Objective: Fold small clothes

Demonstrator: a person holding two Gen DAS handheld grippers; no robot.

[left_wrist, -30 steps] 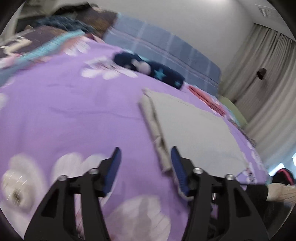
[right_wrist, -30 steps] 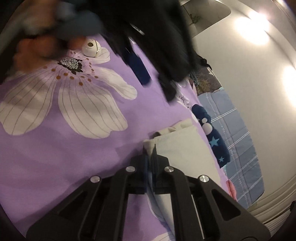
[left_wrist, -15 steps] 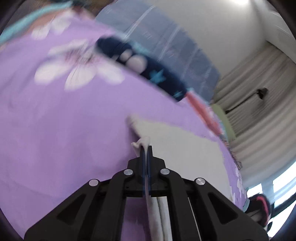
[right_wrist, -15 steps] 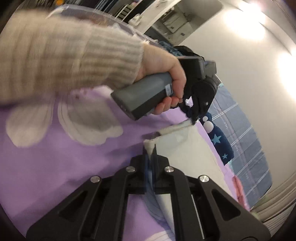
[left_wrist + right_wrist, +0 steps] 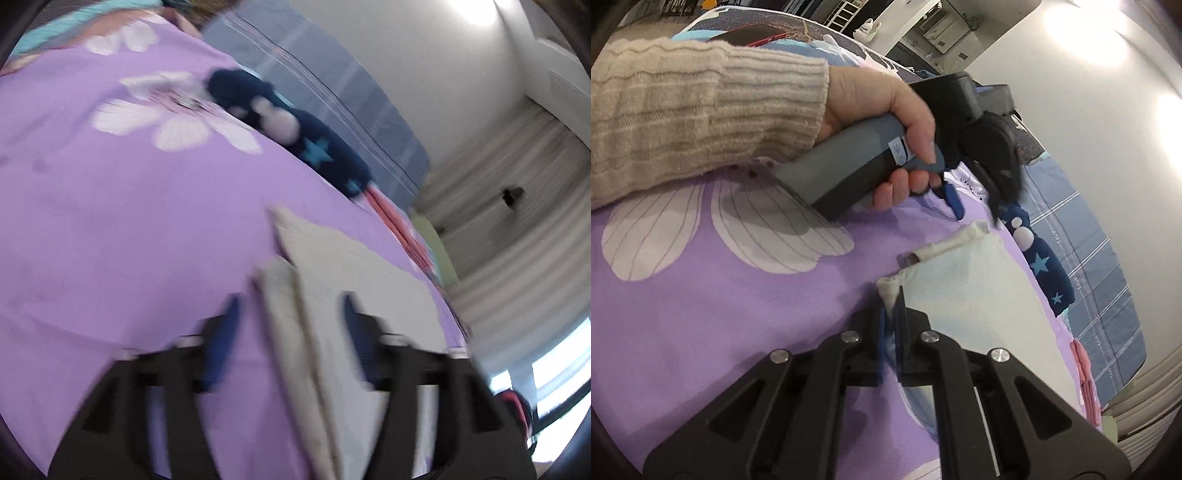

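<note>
A pale grey-white small garment [image 5: 354,280] lies flat on the purple flowered bedspread [image 5: 129,221], its thick folded edge toward me. In the left wrist view my left gripper [image 5: 290,312] is open, its blue-padded fingers straddling that folded edge without pinching it. In the right wrist view the garment [image 5: 975,284] shows again, and my right gripper [image 5: 892,299] is shut on its near corner. The left gripper [image 5: 975,206] appears there too, held in a hand with a beige sleeve, open just above the garment's far corner.
A navy garment with stars and white dots [image 5: 295,136] lies beyond the pale one, also in the right wrist view [image 5: 1041,258]. A blue striped pillow [image 5: 332,110] and pink folded cloth [image 5: 402,229] sit behind. Curtains [image 5: 517,229] hang at right.
My left gripper closed on the garment's folded edge half a second ago and has now opened, releasing it. My right gripper has stayed shut on the near corner.
</note>
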